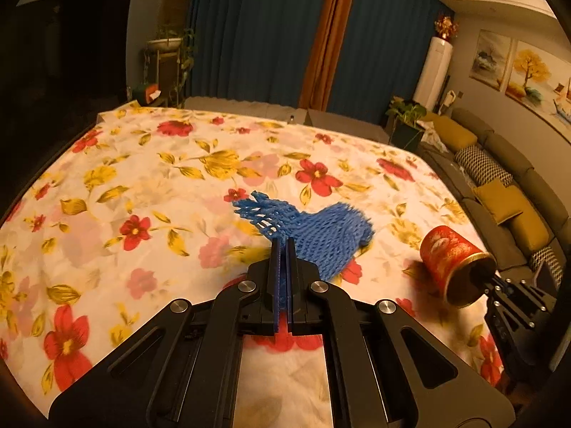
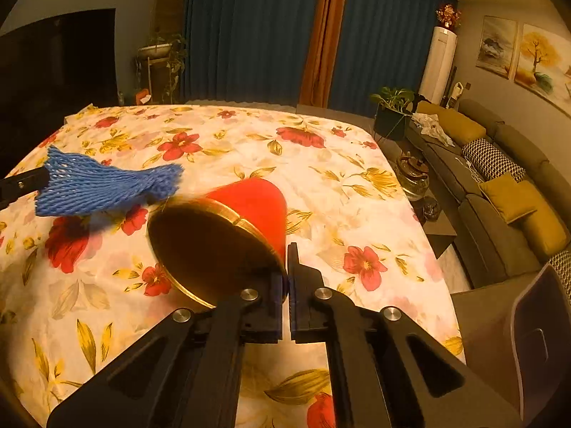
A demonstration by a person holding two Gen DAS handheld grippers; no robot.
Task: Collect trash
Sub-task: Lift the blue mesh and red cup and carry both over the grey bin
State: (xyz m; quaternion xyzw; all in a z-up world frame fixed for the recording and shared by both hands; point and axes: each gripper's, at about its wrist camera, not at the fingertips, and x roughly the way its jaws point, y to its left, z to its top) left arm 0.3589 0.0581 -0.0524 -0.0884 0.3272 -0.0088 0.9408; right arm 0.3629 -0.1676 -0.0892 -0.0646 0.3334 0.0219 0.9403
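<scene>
We see the left tool [image 1: 284, 246] clamped on the blue net [image 1: 321, 235], lifted just left of the red can [image 2: 228, 239]. The right tool [image 2: 287, 260] pinches the can's gold rim, holding it tilted over the floral table [image 2: 321, 178].

Blue foam net [image 1: 321, 235], glossy can [image 1: 453, 260]
</scene>
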